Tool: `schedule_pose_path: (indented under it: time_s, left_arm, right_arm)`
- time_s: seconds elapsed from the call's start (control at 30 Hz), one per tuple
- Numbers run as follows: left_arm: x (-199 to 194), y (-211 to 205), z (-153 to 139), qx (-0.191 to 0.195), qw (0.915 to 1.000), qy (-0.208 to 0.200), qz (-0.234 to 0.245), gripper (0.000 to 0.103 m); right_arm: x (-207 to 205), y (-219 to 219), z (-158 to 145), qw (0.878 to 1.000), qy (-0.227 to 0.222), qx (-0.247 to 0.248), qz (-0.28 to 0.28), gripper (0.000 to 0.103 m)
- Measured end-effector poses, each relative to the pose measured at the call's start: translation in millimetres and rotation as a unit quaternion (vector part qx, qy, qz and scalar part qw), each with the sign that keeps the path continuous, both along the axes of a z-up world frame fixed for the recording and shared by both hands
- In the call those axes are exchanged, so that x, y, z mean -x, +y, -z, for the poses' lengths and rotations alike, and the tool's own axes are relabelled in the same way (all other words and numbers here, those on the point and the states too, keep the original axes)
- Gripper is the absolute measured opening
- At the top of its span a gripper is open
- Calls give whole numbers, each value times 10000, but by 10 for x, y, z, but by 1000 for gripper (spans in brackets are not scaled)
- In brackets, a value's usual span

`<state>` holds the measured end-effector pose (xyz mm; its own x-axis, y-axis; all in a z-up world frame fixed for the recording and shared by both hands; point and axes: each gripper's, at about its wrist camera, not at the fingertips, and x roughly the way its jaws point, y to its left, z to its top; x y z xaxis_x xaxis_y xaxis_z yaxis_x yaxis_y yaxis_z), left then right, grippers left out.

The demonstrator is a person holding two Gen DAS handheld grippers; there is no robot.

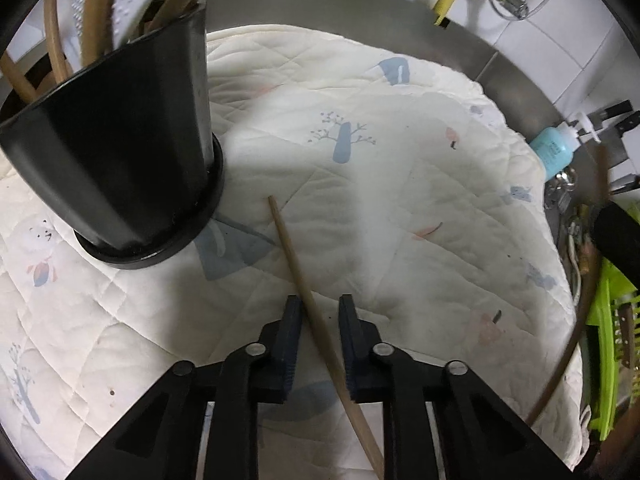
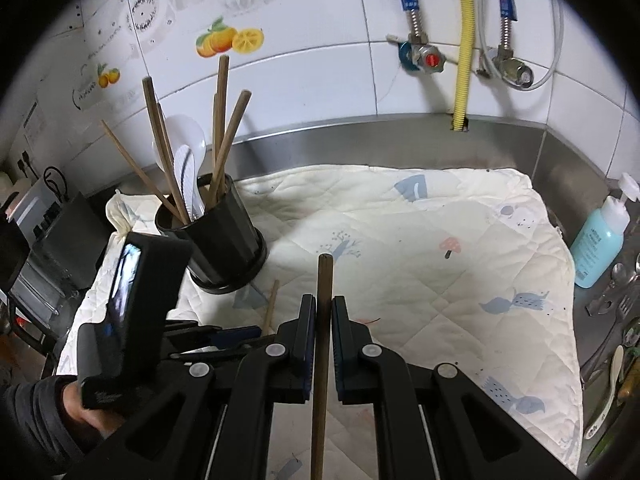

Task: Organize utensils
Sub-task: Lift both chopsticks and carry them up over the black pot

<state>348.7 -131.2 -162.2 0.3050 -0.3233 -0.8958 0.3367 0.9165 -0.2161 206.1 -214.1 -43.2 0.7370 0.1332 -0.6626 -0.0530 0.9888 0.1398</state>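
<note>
A black utensil holder stands on a white quilted mat; it also shows in the left wrist view. It holds several wooden chopsticks and a white spoon. My left gripper is open, its jaws either side of a light wooden chopstick that lies on the mat. My right gripper is shut on a dark wooden chopstick, held above the mat to the right of the holder.
A blue soap bottle stands at the right. Spoons and forks lie by the mat's right edge. A green basket sits at the right. Tiled wall with pipes and a yellow hose behind.
</note>
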Motion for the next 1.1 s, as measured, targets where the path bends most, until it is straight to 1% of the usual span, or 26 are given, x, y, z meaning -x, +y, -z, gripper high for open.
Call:
schedule_pose_path:
  time_s: [0.03, 0.07, 0.2, 0.27, 0.37, 0.53, 0.57, 0.77, 0.87, 0.97, 1.1]
  left_arm:
    - [-17, -2, 0, -56, 10000, 6, -10, 13]
    - [-34, -10, 1, -110, 9999, 16, -28, 12]
    - [-33, -15, -10, -150, 9999, -6, -12, 11]
    - [-1, 27, -22, -18, 10000, -25, -7, 10]
    - [71, 106, -92, 200, 9997, -164, -8, 10]
    - [228, 324, -403, 674, 9961, -562, -80, 9]
    - [258, 353, -454, 714, 9954, -632, -88, 9]
    - [487, 646, -886, 1135, 9863, -1189, -170, 7]
    - [628, 765, -1082, 1175, 9814, -1503, -216, 6]
    - [740, 878, -1214, 1218, 9782, -1665, -239, 6]
    - [872, 999, -1377, 1174, 9740, -1919, -258, 6]
  right_arm:
    - [15, -8, -14, 10000, -24, -13, 9, 10]
    - [32, -14, -28, 10000, -47, -19, 20, 10]
    - [87, -14, -84, 9999, -127, -14, 23, 10]
    - [117, -4, -109, 9999, -162, -8, 23, 10]
    - [155, -7, -149, 9998, -217, -43, 19, 10]
    - [233, 38, -277, 9992, -401, -53, -48, 10]
    - [248, 52, -312, 9990, -446, -55, -70, 10]
    - [362, 143, -475, 9975, -671, -59, -200, 10]
    - [390, 177, -522, 9970, -730, -40, -254, 10]
    - [403, 198, -544, 9967, -759, -42, -288, 10]
    - [415, 232, -592, 9961, -818, -76, -330, 10]
